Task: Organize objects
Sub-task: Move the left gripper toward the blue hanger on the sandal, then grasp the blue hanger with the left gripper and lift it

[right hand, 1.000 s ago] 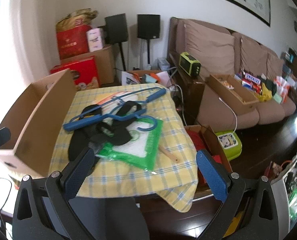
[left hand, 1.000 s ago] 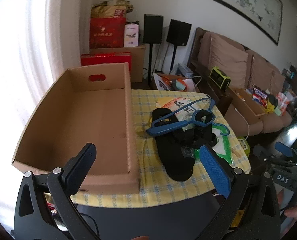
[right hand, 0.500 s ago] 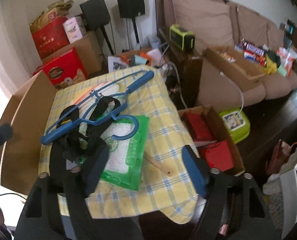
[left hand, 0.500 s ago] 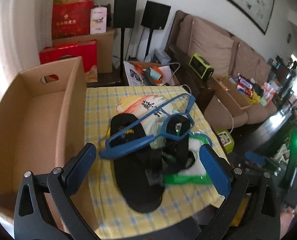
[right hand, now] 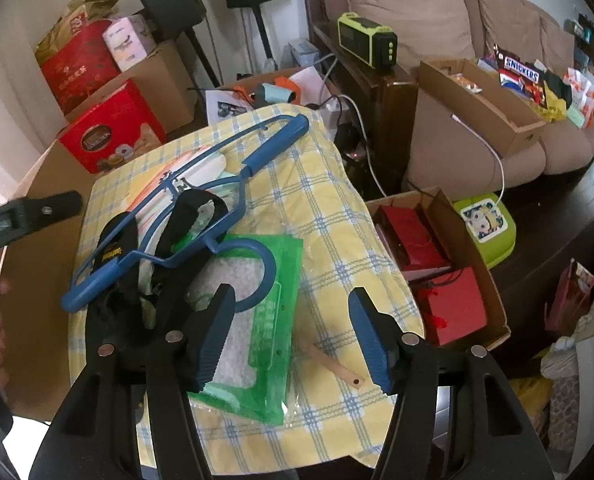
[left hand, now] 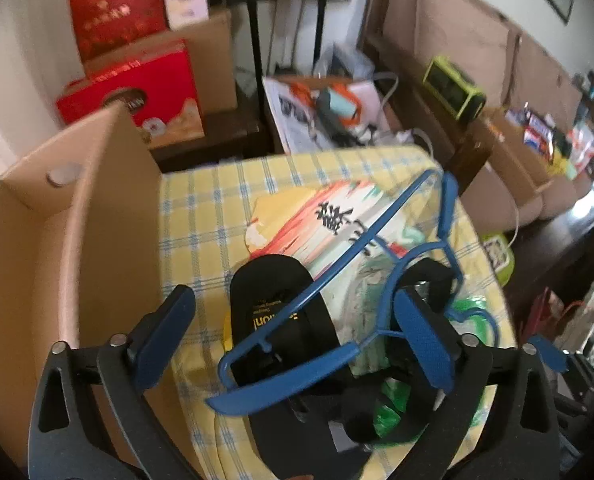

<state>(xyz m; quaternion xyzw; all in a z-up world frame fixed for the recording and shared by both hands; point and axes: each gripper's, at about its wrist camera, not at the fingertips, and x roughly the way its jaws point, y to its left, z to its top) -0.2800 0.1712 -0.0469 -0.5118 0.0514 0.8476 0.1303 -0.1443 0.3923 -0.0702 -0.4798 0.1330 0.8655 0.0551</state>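
Now both tools gape: left tool (left hand: 297, 340) over blue hanger (left hand: 297, 376), right tool (right hand: 297, 340) beside it

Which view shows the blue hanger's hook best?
The right wrist view: the blue hanger lies whole there, its hook curling over the green bag. In the left wrist view, the left gripper's finger hides most of the hook.

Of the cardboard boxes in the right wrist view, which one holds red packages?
The open cardboard box on the floor right of the table holds red packages. The long box on the sofa holds snacks.
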